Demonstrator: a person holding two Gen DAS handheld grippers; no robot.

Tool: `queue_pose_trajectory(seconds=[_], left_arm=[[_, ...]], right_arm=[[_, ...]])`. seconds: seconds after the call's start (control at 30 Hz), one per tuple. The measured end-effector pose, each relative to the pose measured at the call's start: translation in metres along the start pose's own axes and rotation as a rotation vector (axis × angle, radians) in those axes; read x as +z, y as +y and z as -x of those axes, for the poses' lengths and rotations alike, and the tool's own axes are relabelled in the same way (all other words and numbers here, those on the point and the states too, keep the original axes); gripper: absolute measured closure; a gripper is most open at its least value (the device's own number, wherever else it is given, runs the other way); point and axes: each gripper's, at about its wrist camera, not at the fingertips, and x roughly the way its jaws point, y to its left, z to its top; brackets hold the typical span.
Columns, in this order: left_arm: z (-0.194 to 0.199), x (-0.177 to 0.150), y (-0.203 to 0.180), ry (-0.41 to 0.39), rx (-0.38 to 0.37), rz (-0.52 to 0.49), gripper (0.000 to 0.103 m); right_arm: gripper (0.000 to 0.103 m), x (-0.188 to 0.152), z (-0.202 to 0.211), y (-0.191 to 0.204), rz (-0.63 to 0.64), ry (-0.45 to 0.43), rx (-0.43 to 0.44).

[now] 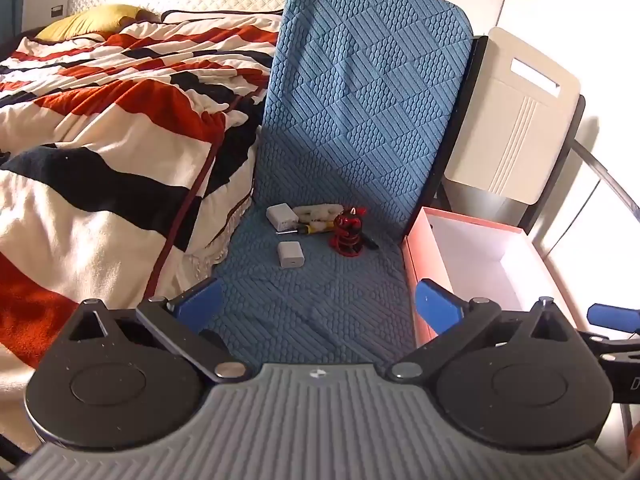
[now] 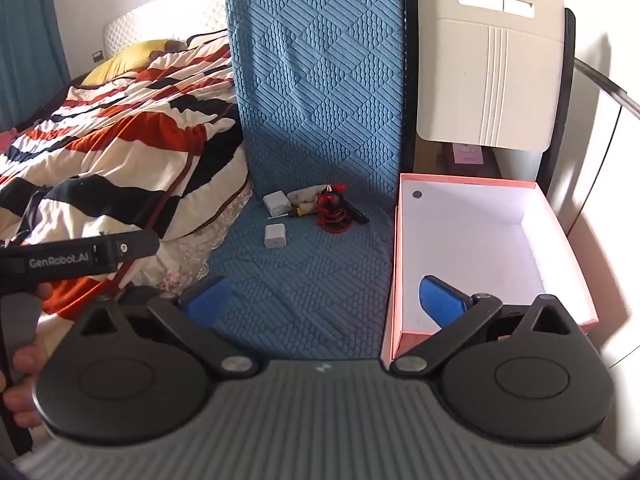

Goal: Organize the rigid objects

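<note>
Left wrist: left gripper (image 1: 318,304) wide, holding nothing | right gripper (image 2: 324,302) wide, empty, one finger above pink box (image 2: 496,216)

The blue mat (image 2: 316,288) lies bare from the near edge up to the small clutter (image 2: 316,212) at its far end, so that stretch is open to pass over. Left of the mat the heaped striped quilt (image 2: 120,152) crowds its edge. Right of the mat the pink box (image 2: 472,184) stands open and empty inside, its raised walls forming a low barrier
</note>
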Motion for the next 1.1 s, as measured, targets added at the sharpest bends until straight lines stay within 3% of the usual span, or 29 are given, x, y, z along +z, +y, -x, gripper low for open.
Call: queue_pose_trajectory(seconds=[0.27,0.43,0.57,0.67,1.1], left_arm=[[0.016,-0.007,-0.008,-0.063,0.02,-0.016,0.0],[0.013,-0.005,-0.006,-0.025,0.001,-0.01,0.0],[0.018,-0.008,-0.004,-0.061,-0.048,0.02,0.0],[0.02,-0.005,-0.005,-0.084,-0.024,0.017,0.0],[-0.004,-0.005,-0.005,-0.034,-0.007,-0.084,0.0]], right_arm=[[0.0,-0.013,0.004,-0.005,-0.041,-0.011,-0.006],[0.0,-0.014,0.003,-0.003,-0.029,-0.007,0.007],[0.0,-0.012,0.0,-0.007,-0.054,-0.02,-0.008],[0.0,-0.013,0.0,-0.013,-0.079,-0.026,-0.014],[0.0,-0.022,-0.011,-0.014,-0.061,-0.01,-0.012]])
